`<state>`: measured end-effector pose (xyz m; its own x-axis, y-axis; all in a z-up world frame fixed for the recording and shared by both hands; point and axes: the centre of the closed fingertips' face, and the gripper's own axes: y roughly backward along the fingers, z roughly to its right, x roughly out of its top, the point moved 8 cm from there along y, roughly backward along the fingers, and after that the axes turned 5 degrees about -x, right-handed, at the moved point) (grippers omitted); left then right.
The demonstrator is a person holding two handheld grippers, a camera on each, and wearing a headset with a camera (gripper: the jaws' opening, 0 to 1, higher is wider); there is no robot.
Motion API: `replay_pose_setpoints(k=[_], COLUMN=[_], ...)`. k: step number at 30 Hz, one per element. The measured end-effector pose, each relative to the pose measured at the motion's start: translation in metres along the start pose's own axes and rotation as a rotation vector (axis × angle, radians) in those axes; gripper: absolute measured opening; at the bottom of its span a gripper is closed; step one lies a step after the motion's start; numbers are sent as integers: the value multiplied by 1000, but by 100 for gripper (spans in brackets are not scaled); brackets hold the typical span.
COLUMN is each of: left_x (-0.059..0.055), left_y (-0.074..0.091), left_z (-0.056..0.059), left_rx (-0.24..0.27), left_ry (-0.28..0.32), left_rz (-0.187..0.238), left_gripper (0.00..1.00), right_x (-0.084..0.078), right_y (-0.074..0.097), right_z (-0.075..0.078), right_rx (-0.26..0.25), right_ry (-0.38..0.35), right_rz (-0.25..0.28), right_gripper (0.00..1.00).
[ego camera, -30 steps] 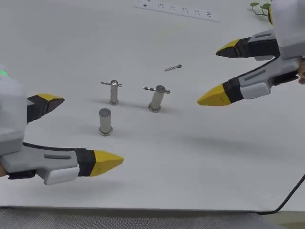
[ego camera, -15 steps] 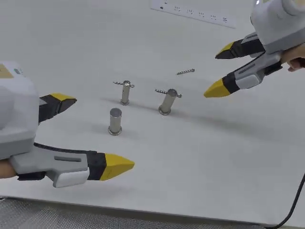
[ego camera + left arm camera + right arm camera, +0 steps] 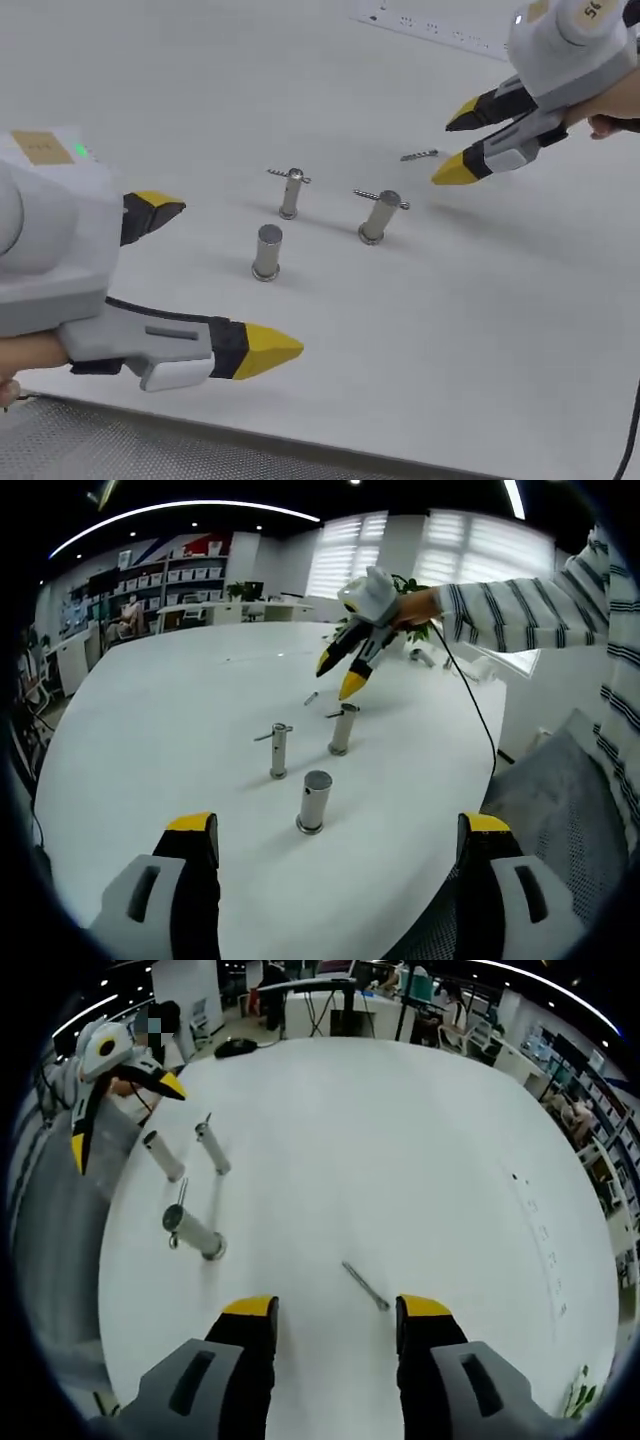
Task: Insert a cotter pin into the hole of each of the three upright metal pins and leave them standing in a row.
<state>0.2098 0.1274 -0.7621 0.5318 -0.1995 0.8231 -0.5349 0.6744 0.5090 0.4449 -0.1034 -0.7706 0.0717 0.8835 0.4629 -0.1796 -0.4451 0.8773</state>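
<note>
3 upright pins on table [image 3: 450, 330], 2 fitted, 1 bare; right gripper [image 3: 445, 150] at loose cotter pin [image 3: 420, 155].
Change vs. 1 s ago: right gripper has closed in from the right, its near tip now just beside the loose cotter pin at far right; jaws apart, nothing held. Meaning: pickup for last insertion looks next; task approx. 2/3 done. Qty: pins 3 – far-left pin [image 3: 290, 193] w/ cotter pin through top, right pin [image 3: 378, 215] same, near pin [image 3: 267, 251] hole empty, out of line w/ the other two. Cotter pins 3 – 2 fitted, 1 loose. Grippers 2 – left gripper [image 3: 240, 278] near left, jaws wide apart, empty.
</note>
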Motion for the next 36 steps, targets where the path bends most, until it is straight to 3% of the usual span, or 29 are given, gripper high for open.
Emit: replay_pose_setpoints(k=[5,9,23,25,30,36], left_x=[-1,-2,-5,-6,-5,-6], left_y=[0,2,2,2,2,2], left_z=[1,1,1,2,1,2], left_rx=[-6,2,-4,-8,-4,-12], left_ry=[2,3,13,11,14,16], left_rz=[4,-1,2,-3,-4,-7], left_gripper=[98,84,86,86,86,84], right_x=[-1,-1,-8,-5,-7,-2], right_y=[-16,-20,-31,-32,-31,-30], right_z=[8,14,23,27,20,16], right_rx=[10,11,26,18,63,31], right_ry=[44,42,50,45,24,-12], right_rz=[-45,-59,-123,-114,-137,-186], right_gripper=[45,38,33,32,23,21])
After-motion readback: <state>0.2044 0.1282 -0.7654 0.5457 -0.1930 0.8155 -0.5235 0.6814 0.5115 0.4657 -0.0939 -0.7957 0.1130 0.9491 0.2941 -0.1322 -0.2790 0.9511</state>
